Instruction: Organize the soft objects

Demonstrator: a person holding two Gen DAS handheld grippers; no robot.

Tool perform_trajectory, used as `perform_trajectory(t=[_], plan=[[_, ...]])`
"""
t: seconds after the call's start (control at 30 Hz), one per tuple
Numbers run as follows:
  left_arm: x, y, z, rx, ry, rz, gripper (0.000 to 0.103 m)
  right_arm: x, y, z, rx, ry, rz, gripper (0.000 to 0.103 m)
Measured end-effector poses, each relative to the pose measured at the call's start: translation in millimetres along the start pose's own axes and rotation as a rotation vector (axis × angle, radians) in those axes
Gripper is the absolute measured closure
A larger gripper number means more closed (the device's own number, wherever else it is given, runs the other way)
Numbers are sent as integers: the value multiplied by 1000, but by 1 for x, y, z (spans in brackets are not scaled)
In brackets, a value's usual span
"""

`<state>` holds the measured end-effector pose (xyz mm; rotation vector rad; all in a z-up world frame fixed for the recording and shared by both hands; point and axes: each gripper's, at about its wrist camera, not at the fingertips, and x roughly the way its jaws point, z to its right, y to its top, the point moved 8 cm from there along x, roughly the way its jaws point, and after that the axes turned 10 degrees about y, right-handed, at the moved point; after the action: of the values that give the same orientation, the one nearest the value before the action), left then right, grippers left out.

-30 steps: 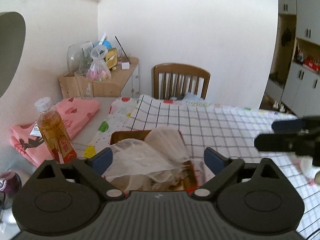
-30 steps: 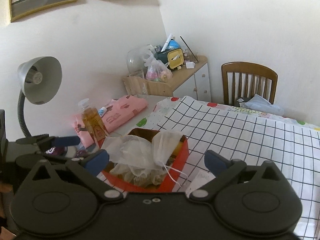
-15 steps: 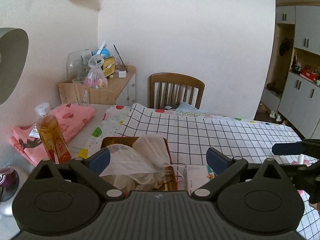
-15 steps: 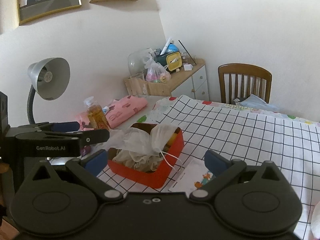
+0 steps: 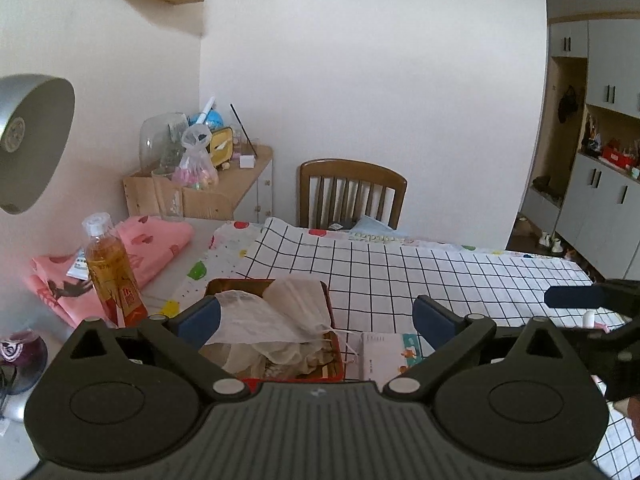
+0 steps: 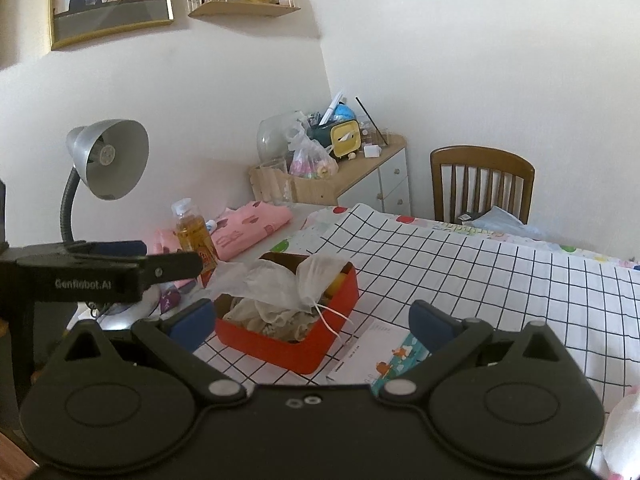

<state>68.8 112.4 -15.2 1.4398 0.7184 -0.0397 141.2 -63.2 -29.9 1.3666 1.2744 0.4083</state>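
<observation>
You are working in a lived-in home, at a table [image 6: 500, 280] spread with a black-and-white checked cloth, a wooden dining chair [image 6: 482, 184] pushed up to its far side. A framed family picture [image 6: 110, 0] and a small wall shelf [image 6: 244, 4] hang above a gooseneck desk lamp [image 6: 106, 160]. A cluttered low cabinet [image 6: 372, 180] fills the corner, and grey cupboards [image 5: 600, 140] line the far wall.

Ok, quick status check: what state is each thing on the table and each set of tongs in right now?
Left tongs: open, empty.
Right tongs: open, empty.
Red box: lidless, heaped with soft things.
Face mask: draped over the heap, ear loop hanging out.
Tea bottle: upright, capped.
Pink cloth: folded, flat.
Desk lamp: off.
</observation>
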Motion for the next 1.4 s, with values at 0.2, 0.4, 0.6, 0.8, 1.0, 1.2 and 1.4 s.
perform_trajectory(t=[0.2, 0.4, 0.6, 0.8, 1.0, 1.2, 1.4], plan=[[-10, -2, 4, 59, 95, 35, 0, -6, 4, -4, -5, 4, 19, 0], [-13, -6, 8, 39, 55, 11, 0, -9, 7, -4, 0, -3, 39, 0], [-16, -10, 9, 24, 37, 1, 0, -10, 6, -4, 1, -9, 44, 0], [-14, -8, 10, 23, 34, 3, 0, -9, 4, -1, 16, -16, 47, 0], [-14, -8, 11, 32, 36, 8, 0, -8, -1, 4, 37, -29, 52, 0], [-13, -8, 14, 34, 22, 5, 0, -7, -3, 7, 51, -34, 59, 0], [-12, -8, 17, 38, 8, 9, 0, -7, -4, 8, 52, -47, 63, 0]])
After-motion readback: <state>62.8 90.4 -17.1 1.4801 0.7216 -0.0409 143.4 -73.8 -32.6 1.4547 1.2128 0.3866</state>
